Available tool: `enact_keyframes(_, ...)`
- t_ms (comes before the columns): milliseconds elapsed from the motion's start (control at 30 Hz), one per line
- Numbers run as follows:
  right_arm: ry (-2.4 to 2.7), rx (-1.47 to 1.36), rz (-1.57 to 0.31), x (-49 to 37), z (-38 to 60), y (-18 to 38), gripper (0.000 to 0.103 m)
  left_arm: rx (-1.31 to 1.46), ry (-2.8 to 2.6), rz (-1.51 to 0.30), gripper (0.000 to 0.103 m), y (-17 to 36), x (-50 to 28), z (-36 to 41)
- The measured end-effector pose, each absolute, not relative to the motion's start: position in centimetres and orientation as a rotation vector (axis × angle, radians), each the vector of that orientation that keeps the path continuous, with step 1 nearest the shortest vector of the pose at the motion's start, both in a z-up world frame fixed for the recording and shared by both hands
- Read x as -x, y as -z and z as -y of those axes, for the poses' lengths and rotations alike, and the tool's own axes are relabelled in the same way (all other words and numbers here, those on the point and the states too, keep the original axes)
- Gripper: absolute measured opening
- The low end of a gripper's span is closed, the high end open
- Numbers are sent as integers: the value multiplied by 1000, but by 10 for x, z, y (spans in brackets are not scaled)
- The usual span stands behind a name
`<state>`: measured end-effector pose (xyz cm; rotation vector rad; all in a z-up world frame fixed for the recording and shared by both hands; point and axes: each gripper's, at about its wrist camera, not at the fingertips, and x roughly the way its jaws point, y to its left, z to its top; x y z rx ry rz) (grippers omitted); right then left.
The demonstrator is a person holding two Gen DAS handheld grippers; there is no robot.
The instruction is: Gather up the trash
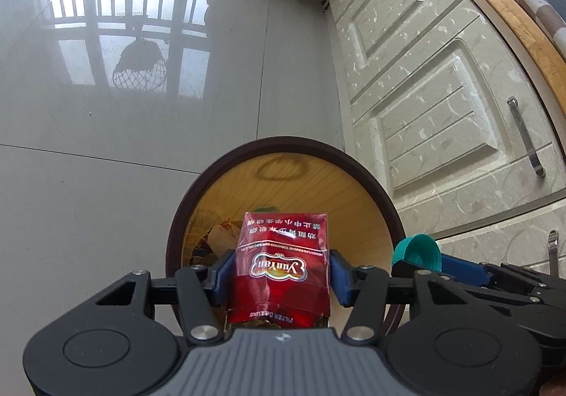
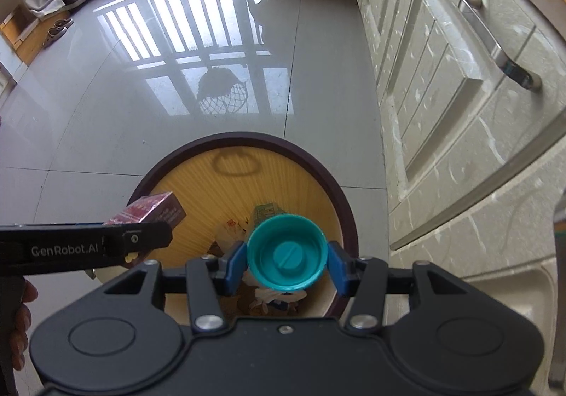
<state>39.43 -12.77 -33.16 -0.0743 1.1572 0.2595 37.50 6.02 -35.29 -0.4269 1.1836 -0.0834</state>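
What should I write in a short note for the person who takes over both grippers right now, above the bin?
Left gripper: shut on the red cigarette pack, held over the trash bin.
Right gripper: shut on the teal bottle cap, also over the bin opening.
The bin stands on the floor beside the cabinet and already holds some paper trash.
Done: both items are picked up and brought above the bin.
Left: open each gripper so the pack and the cap drop in. No other loose trash shows on the floor in view.
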Motion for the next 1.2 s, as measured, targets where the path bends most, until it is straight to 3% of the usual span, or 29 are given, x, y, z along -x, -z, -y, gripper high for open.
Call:
enact_keyframes(100,-279,79,-1148,-398,127,333,61,436,84,-1186,55,359,-379,-60)
enact_keyframes(300,-280,106,-1175,-403,127,337,63,421,80,-1190,59,366,-388,-58)
enact_keyframes(467,-269,108,-1210,-406,132,344,63,357,75,-1255,82,370,-389,-56)
enact_keyframes(767,-249,107,-1250,-403,133,344,73,284,38,-1278,102,352,-383,-68)
enact_keyframes(933,-209,118,-1255,-400,137,337,80,271,18,-1272,103,341,-378,-74)
enact_keyframes(1200,-137,113,-1243,-390,147,321,99,221,12,-1273,103,325,-367,-74)
